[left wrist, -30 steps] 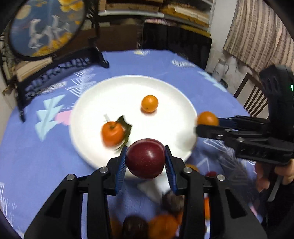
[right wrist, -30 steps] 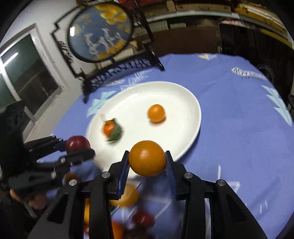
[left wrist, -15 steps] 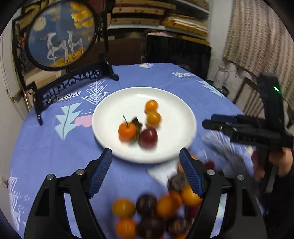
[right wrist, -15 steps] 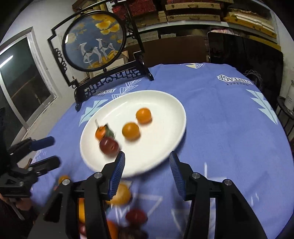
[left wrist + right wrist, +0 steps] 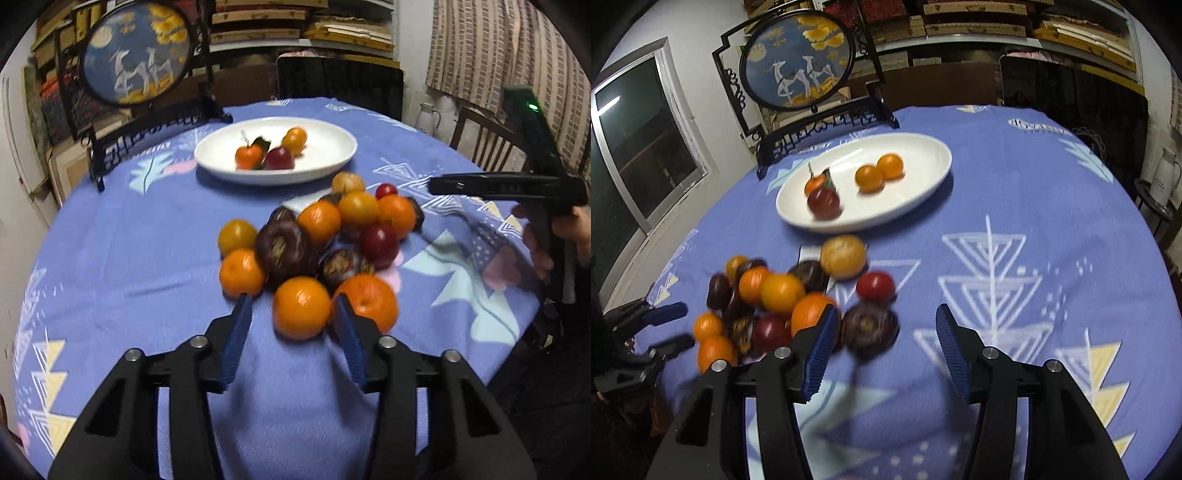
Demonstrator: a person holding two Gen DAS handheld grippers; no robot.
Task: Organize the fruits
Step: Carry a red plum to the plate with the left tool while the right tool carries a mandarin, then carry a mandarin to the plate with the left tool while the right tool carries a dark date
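Lying on the round table under a blue patterned tablecloth (image 5: 122, 266), a heap of fruit (image 5: 325, 240) is seen near the front edge of the table. It is made of mandarins, dark purple mangosteens and some red fruits, all touching each other.

The left gripper (image 5: 291, 314) is placed at the near side of the heap. An orange mandarin (image 5: 301, 308) stands between its blue pads; the right pad is at the fruit's side, while a gap is seen at the left pad, so the fruit is not clenched. The jaws have just been closing.

The right gripper (image 5: 884, 332) is released and nothing is grasped by it. A dark mangosteen (image 5: 870, 328) is seen just beside its left finger (image 5: 820, 347), with free space up to the other finger. Its jaws have been opening within the last second.

A white plate (image 5: 923, 151) is set toward the far edge of the table. Four fruits are lying in it: a mandarin with a green leaf (image 5: 816, 182), a dark red fruit (image 5: 823, 203) touching it, and two small mandarins (image 5: 879, 173) close together. Behind the plate, at the far left edge, a round painted screen in a black stand (image 5: 798, 62) is standing upright.
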